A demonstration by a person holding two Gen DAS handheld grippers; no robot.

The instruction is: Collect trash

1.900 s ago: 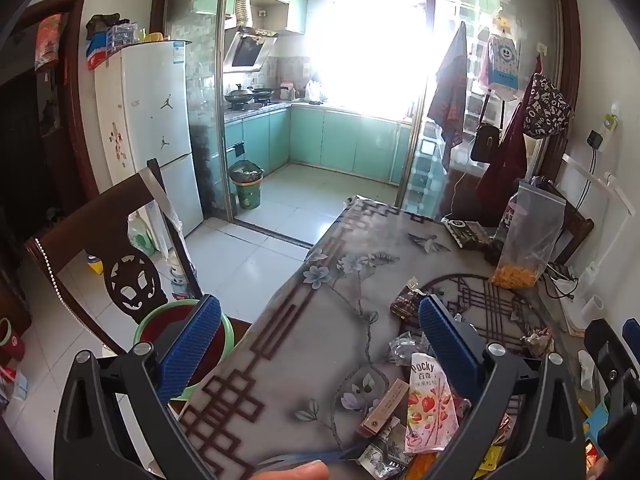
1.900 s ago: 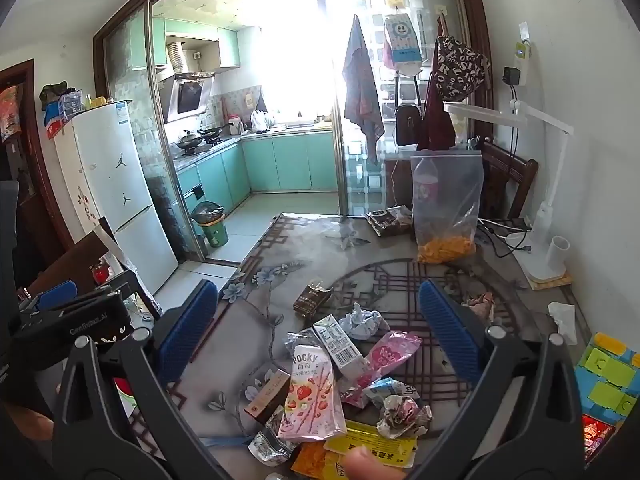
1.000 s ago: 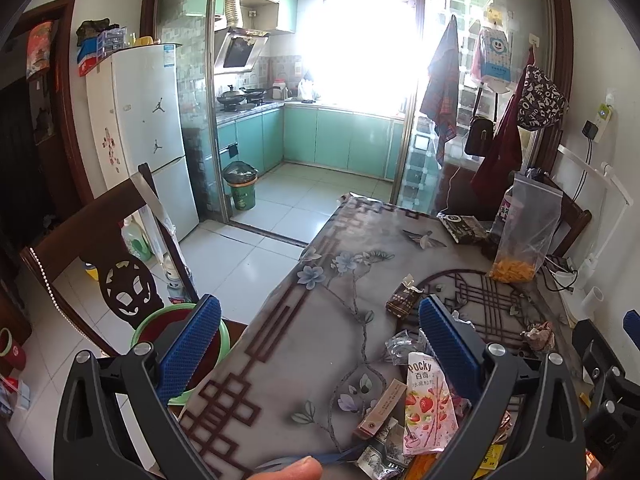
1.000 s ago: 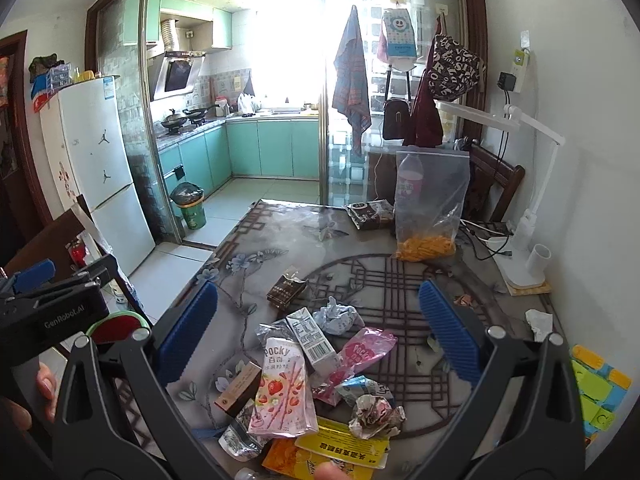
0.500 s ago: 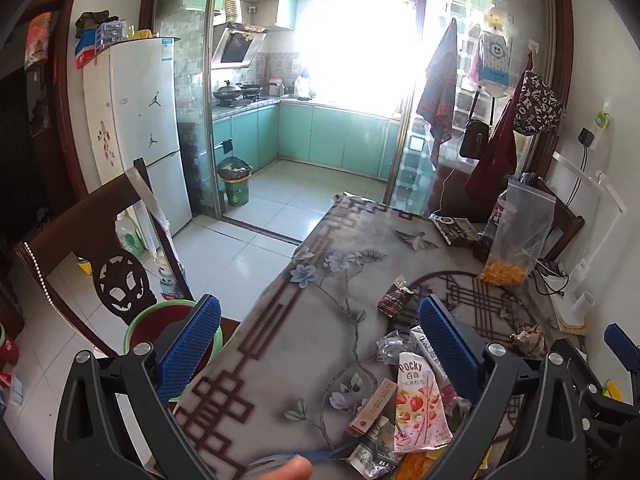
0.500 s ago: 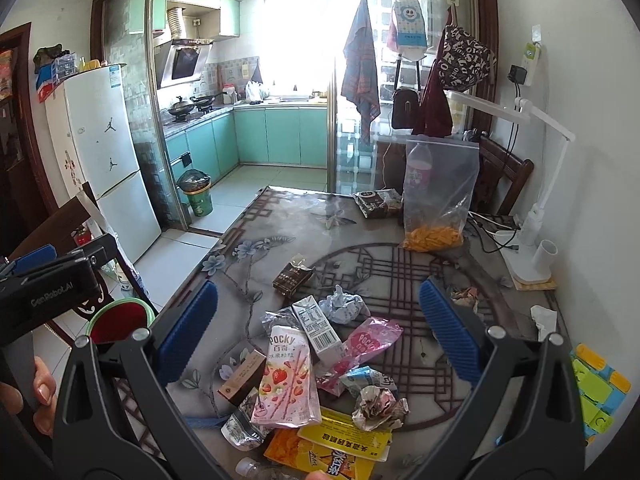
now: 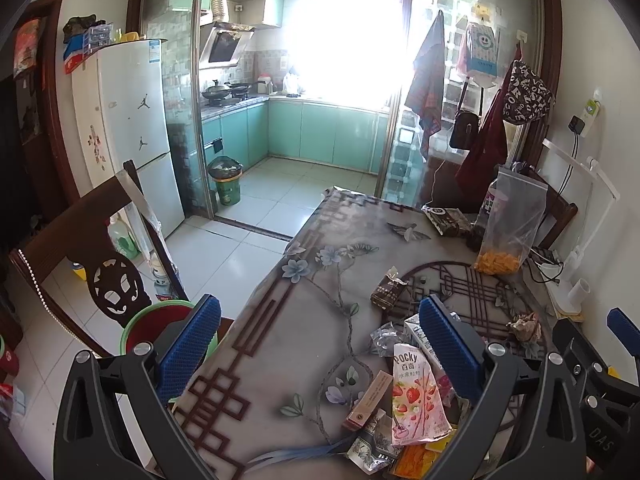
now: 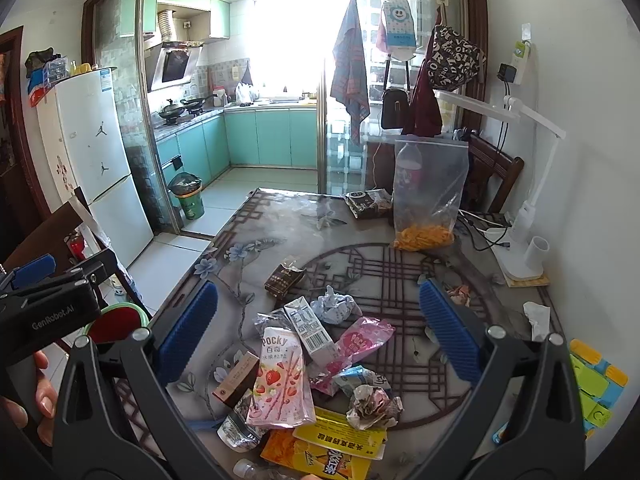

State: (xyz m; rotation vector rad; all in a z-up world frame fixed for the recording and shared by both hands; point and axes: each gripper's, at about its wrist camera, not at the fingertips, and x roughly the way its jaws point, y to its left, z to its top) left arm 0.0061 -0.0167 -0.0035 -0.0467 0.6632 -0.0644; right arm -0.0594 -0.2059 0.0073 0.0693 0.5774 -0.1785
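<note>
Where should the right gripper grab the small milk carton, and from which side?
Grip the milk carton across its narrow sides from above, near its far end. It lies flat, its near end overlapping the Pocky pack.

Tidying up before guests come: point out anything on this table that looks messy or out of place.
A heap of litter covers the near part of the table: a pink Pocky wrapper, a small milk carton lying flat, crumpled paper and a yellow packet. A torn brown wrapper lies apart, farther back.

Blown-out daylight from kitchen window [image 7: 344,40]; edges perhaps fisheye-bent, dark.
</note>
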